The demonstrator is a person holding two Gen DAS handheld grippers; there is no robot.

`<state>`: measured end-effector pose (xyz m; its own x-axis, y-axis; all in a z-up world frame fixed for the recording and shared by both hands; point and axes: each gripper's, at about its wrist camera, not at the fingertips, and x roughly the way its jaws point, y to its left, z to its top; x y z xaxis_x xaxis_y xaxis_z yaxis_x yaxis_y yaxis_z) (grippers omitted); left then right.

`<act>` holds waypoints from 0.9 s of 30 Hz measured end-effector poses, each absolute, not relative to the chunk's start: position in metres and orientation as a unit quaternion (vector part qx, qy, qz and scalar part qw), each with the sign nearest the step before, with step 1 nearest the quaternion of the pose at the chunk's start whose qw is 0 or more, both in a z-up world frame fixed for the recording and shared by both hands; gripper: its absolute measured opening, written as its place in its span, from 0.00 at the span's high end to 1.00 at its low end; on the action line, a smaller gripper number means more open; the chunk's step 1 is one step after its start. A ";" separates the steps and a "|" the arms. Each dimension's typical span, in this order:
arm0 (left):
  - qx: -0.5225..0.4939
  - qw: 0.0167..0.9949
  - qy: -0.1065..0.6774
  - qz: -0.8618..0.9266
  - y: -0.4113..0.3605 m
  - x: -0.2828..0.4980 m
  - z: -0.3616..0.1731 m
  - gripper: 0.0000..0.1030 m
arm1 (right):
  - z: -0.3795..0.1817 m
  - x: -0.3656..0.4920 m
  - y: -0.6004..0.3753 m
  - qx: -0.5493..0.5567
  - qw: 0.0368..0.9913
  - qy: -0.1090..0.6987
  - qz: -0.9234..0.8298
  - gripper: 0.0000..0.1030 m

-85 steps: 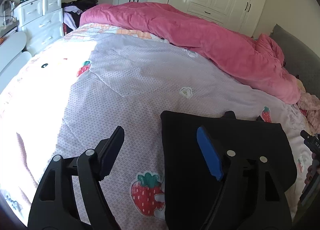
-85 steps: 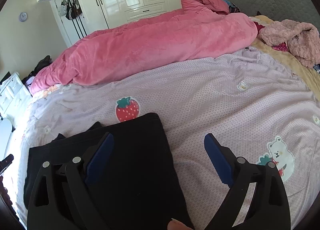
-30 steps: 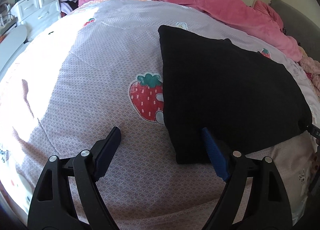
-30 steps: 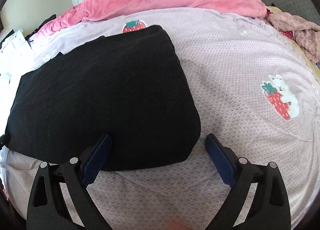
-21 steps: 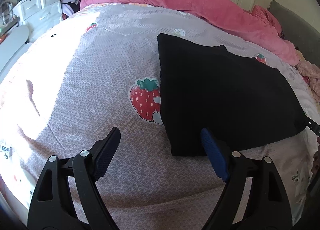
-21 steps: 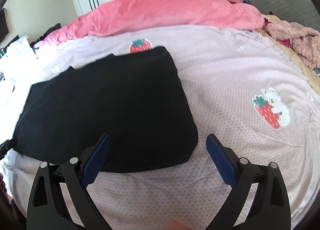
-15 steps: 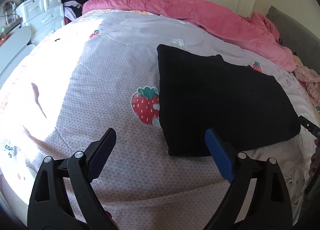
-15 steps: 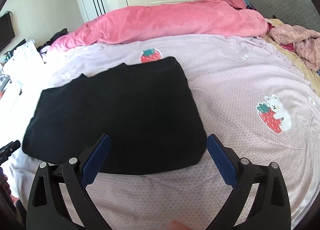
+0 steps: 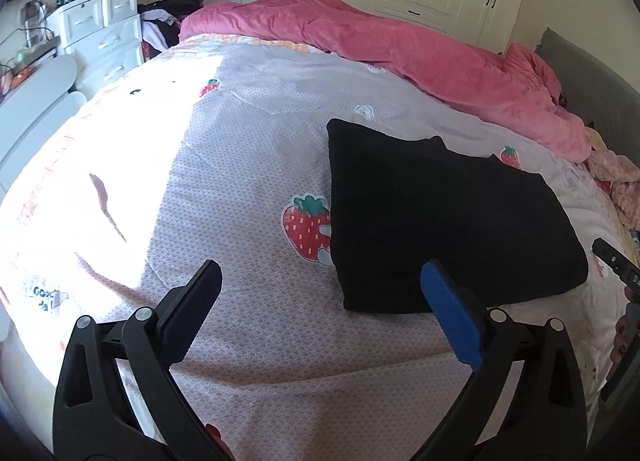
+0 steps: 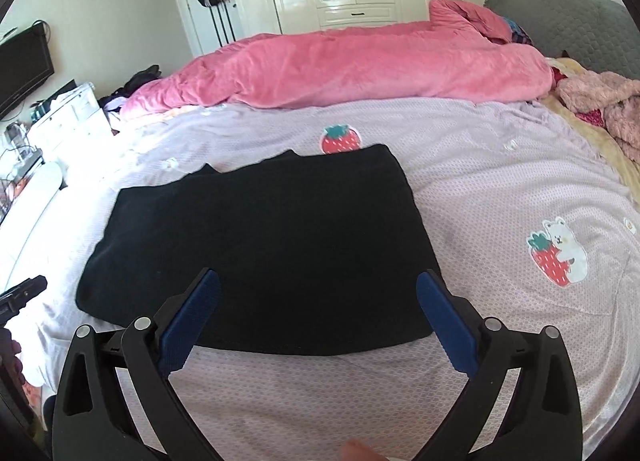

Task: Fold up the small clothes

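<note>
Both grippers have drawn back; fingers [image 9: 452,313] spread above folded black garment [image 10: 264,237].

A black garment [image 10: 264,245], folded into a rough rectangle, lies flat on the lilac bedspread [image 10: 500,197]; small points, perhaps a collar, jut from its far edge

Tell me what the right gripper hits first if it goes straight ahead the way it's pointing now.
Most likely the folded black garment: the right gripper is open and empty, and its fingers frame the garment's near edge on the lilac bedspread. Depth is unclear; pitched lower, it would meet the bedspread first.
</note>
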<state>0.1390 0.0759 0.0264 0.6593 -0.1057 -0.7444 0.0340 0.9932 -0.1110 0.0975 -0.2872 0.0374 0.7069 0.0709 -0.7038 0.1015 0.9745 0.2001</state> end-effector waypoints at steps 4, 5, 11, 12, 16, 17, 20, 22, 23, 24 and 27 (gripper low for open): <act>-0.046 0.912 0.406 -0.030 0.083 0.135 0.031 0.09 | 0.048 0.096 -0.276 0.107 0.922 0.373 0.008 0.05; -0.046 0.913 0.405 -0.028 0.086 0.134 0.032 0.09 | 0.050 0.096 -0.272 0.106 0.923 0.371 0.011 0.05; -0.041 0.916 0.398 -0.009 0.103 0.131 0.036 0.09 | 0.062 0.098 -0.247 0.096 0.926 0.363 0.043 0.05; -0.041 0.917 0.398 -0.005 0.107 0.130 0.037 0.09 | 0.063 0.099 -0.241 0.093 0.926 0.363 0.051 0.05; -0.043 0.918 0.395 0.006 0.118 0.129 0.038 0.09 | 0.066 0.102 -0.224 0.085 0.925 0.362 0.070 0.05; -0.043 0.918 0.394 0.008 0.120 0.129 0.038 0.09 | 0.067 0.103 -0.220 0.085 0.925 0.363 0.075 0.05; -0.041 0.920 0.391 0.015 0.127 0.128 0.040 0.09 | 0.068 0.106 -0.206 0.079 0.924 0.362 0.090 0.05; -0.041 0.920 0.390 0.020 0.131 0.128 0.040 0.09 | 0.069 0.108 -0.199 0.077 0.925 0.360 0.099 0.05; -0.041 0.920 0.390 0.021 0.133 0.128 0.040 0.09 | 0.069 0.110 -0.195 0.075 0.924 0.360 0.103 0.05; -0.041 0.920 0.390 0.023 0.136 0.129 0.040 0.09 | 0.069 0.111 -0.192 0.075 0.924 0.360 0.106 0.05; -0.042 0.919 0.390 0.027 0.140 0.130 0.038 0.09 | 0.069 0.114 -0.180 0.067 0.922 0.362 0.117 0.05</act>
<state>0.1305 0.1404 0.0382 0.6938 0.0167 -0.7200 -0.0827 0.9950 -0.0566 0.1138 -0.1802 0.0686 0.7102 0.2648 -0.6523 -0.1678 0.9635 0.2085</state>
